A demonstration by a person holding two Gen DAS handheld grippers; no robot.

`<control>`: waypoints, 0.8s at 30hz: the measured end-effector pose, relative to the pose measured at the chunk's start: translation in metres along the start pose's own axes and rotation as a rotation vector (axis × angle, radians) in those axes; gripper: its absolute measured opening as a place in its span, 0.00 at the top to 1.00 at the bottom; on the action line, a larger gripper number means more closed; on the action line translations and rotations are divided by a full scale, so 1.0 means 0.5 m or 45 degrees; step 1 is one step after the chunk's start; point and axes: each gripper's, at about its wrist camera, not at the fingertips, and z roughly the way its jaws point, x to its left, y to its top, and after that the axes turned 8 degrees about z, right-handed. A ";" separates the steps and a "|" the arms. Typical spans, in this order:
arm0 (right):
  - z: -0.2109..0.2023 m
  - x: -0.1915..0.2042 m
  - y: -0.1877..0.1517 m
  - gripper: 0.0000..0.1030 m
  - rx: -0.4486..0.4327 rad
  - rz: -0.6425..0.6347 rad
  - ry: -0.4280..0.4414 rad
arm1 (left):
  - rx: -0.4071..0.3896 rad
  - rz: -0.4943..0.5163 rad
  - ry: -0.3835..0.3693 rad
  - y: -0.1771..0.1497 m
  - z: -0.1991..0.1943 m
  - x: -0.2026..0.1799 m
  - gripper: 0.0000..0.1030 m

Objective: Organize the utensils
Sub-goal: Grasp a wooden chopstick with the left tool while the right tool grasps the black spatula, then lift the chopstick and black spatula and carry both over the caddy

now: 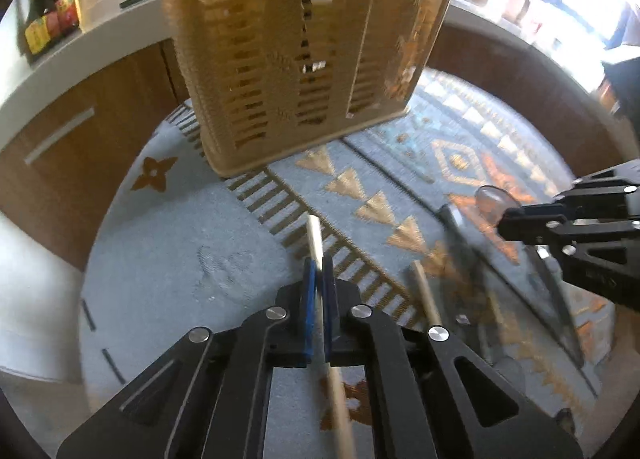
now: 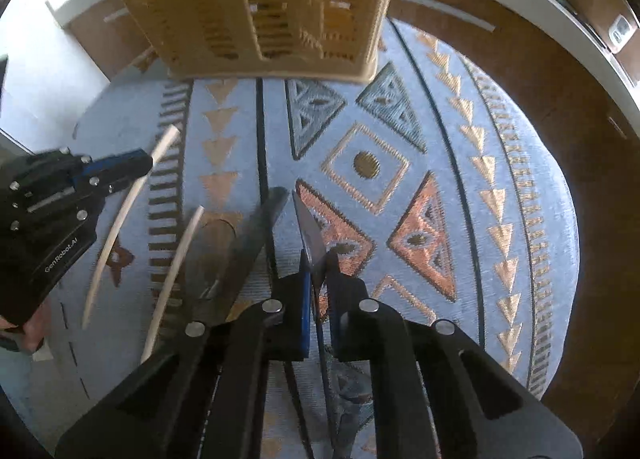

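A tan slotted utensil basket (image 1: pixel 304 47) stands at the far side of a round patterned table; it also shows in the right wrist view (image 2: pixel 264 7). My left gripper (image 1: pixel 319 259) is shut on a pale wooden chopstick (image 1: pixel 315 235), held above the table. A second chopstick (image 1: pixel 426 295) lies beside it, seen also from the right (image 2: pixel 176 271). My right gripper (image 2: pixel 319 263) is shut on a metal knife (image 2: pixel 308 227), blade pointing forward. A dark utensil (image 2: pixel 248 251) and a clear spoon (image 1: pixel 494 201) lie between the grippers.
The blue and orange patterned tablecloth (image 2: pixel 460 187) covers the round table. Wooden cabinets with a white counter (image 1: pixel 52 71) ring the far side, with sauce bottles (image 1: pixel 52 15) on it at the left.
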 end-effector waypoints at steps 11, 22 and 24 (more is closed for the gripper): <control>-0.177 -0.113 -0.024 0.94 -0.277 0.039 0.221 | -0.322 -0.070 -0.074 -0.002 -0.108 0.002 1.00; -0.280 -0.118 -0.006 0.94 -0.515 0.049 0.387 | -0.480 -0.023 -0.080 0.050 -0.183 -0.017 1.00; -0.268 -0.124 -0.002 0.94 -0.500 0.053 0.376 | -0.339 -0.058 -0.151 0.054 -0.136 -0.006 0.95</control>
